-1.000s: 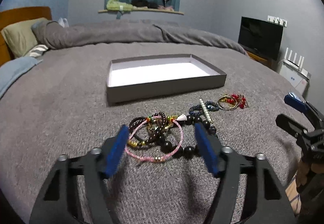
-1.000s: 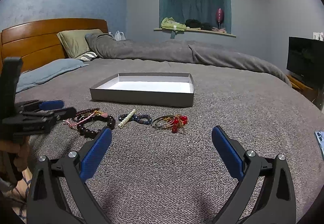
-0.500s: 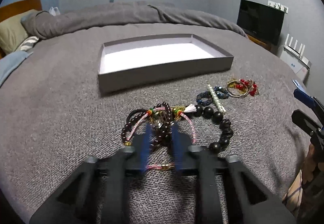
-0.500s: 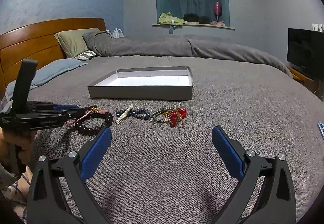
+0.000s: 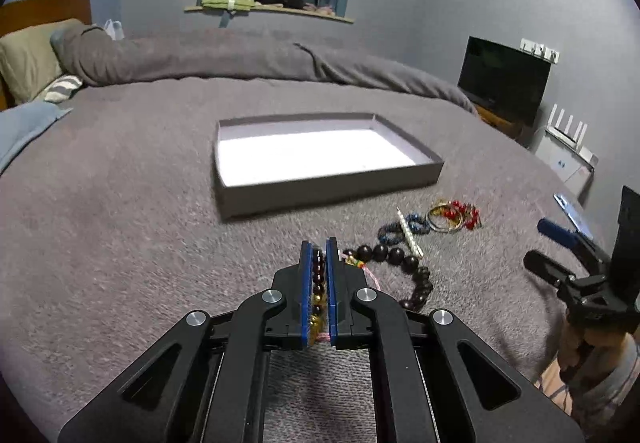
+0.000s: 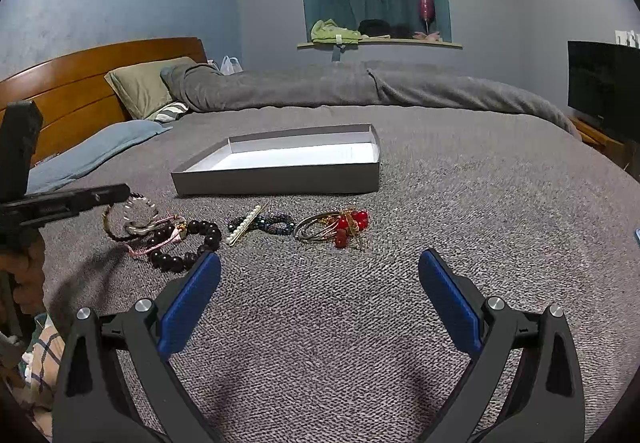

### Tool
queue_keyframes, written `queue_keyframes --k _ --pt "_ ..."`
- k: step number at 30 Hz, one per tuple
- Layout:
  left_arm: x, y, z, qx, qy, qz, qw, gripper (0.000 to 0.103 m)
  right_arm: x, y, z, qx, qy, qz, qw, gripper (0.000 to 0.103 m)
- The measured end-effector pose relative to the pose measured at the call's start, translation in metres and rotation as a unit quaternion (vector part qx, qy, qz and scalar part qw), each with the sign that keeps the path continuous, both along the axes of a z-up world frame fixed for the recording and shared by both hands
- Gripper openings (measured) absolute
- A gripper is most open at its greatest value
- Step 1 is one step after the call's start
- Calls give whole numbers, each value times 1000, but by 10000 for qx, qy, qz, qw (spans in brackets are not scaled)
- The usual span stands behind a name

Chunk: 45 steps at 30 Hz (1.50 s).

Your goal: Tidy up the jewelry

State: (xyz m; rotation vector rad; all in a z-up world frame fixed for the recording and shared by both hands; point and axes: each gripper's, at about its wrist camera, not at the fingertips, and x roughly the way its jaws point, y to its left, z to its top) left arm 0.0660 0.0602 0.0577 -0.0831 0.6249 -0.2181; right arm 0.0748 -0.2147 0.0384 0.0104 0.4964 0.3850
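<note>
left hand-held gripper (image 5: 319,249): clenched on small-bead bracelet bundle (image 5: 318,283), lifted off bed (image 5: 120,243). right hand-held gripper (image 6: 319,301): released, idle, bangles with red beads (image 6: 332,227) ahead. step: first pickup. next: carry forward to grey box (image 5: 328,191), release inside; pink cord may drag big-bead bracelet (image 5: 404,267).

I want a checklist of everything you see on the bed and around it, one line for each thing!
Surface: grey blanket covering the bed.
Job's things: grey tray, nothing in it; big dark bead bracelet; pearl clip across a blue bead bracelet; gold bangles with red beads, all on the blanket.
Clutter: phone near the bed's edge.
Grippers: left gripper shut on a small-bead bracelet bunch, lifted; right gripper open, holding nothing.
Cables: nothing seen.
Surroundings: pillows, wooden headboard, TV, curtained window ledge.
</note>
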Motion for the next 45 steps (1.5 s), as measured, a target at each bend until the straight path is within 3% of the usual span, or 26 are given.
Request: queue_keyframes --k 11,12,14,17,20,23,28,31,32,33,37,45 --pt "-3 16 -16 -14 211 141 9997 5 0 23 1 -42 96 298 9995 98" --pt "-5 17 -18 -39 219 132 9997 9 1 26 1 -45 107 332 9994 98" --pt "-13 18 -22 -85 201 61 9997 28 0 34 2 -77 109 432 9990 98" --pt "-23 15 -29 -24 232 -84 9997 38 1 47 2 -132 122 554 9983 98" --pt "-31 8 -37 78 280 -282 9992 40 1 58 1 -157 144 650 9977 98" --pt "-36 -1 -45 275 308 -459 9981 40 1 67 1 -171 167 719 9971 98" --pt "-33 -4 -54 518 293 -333 9977 39 0 77 2 -237 189 817 9962 98" --pt "-31 -5 -56 668 244 -315 9970 28 0 82 2 -261 202 866 9957 98" --pt "-32 -4 -55 667 221 -303 9971 19 0 83 2 -258 211 879 9956 98" --pt "-32 -2 -55 647 204 -288 9973 9 1 85 2 -255 222 889 9955 98" --pt "-35 11 -50 325 165 -240 9990 9 1 92 3 -233 235 954 9949 98" --pt "-48 38 -39 66 8 5 10000 9 2 118 4 -202 253 1280 9912 95"
